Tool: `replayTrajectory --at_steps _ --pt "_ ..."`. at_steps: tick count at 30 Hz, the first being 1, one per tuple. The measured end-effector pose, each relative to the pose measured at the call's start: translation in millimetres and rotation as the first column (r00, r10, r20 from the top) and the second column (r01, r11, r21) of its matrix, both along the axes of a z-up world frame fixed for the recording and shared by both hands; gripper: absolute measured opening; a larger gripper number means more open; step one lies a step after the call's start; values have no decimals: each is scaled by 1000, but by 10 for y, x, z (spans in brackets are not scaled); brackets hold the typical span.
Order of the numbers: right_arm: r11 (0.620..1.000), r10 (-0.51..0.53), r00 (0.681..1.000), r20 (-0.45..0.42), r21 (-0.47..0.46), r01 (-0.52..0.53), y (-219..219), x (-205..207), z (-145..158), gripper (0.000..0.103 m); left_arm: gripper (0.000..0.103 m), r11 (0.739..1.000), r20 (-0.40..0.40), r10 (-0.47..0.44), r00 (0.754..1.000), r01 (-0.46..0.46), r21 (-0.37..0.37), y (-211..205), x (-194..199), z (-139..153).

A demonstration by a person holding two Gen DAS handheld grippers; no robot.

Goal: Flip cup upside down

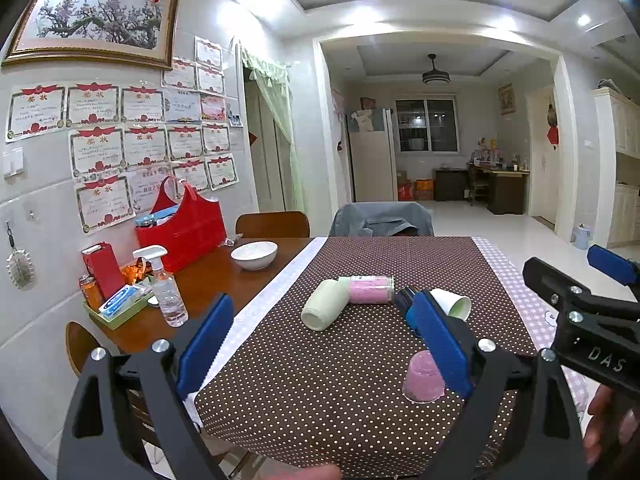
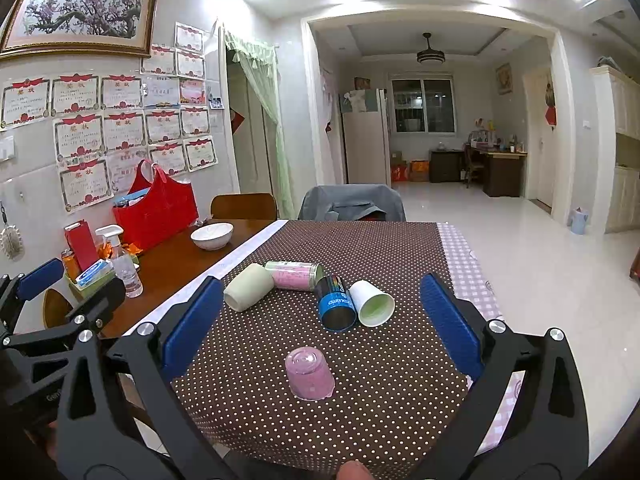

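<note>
Pink translucent plastic cup (image 2: 309, 374) already sits mouth-down on the dotted brown surface (image 2: 360, 248) — between my right claw (image 2: 320, 328) fingers, both claws spread apart, empty. Looks light, slick — I'd grip mid-wall. Left claw (image 1: 320, 340) idle.

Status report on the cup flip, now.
Left gripper open, right gripper open, both empty. Pink cup mouth-down on dotted cloth, near edge. Four containers lie on their sides behind; nothing blocks.
</note>
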State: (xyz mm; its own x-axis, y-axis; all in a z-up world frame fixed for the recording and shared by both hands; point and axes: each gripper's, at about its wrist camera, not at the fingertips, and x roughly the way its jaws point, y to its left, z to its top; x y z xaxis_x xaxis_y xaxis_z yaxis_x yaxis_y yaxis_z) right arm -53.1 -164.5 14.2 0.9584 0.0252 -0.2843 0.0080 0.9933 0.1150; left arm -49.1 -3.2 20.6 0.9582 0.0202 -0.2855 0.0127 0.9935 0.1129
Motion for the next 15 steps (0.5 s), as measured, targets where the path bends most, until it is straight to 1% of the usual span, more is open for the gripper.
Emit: replayTrajectory --at_steps 5,15 --pt "1000 1 1000 -13 5 -1 -3 29 -22 97 90 1000 11 -2 1000 2 -12 22 -8 2" --pt "1000 6 1000 -15 10 -5 8 38 -16 97 90 999 -8 34 999 -34 -14 56 10 1"
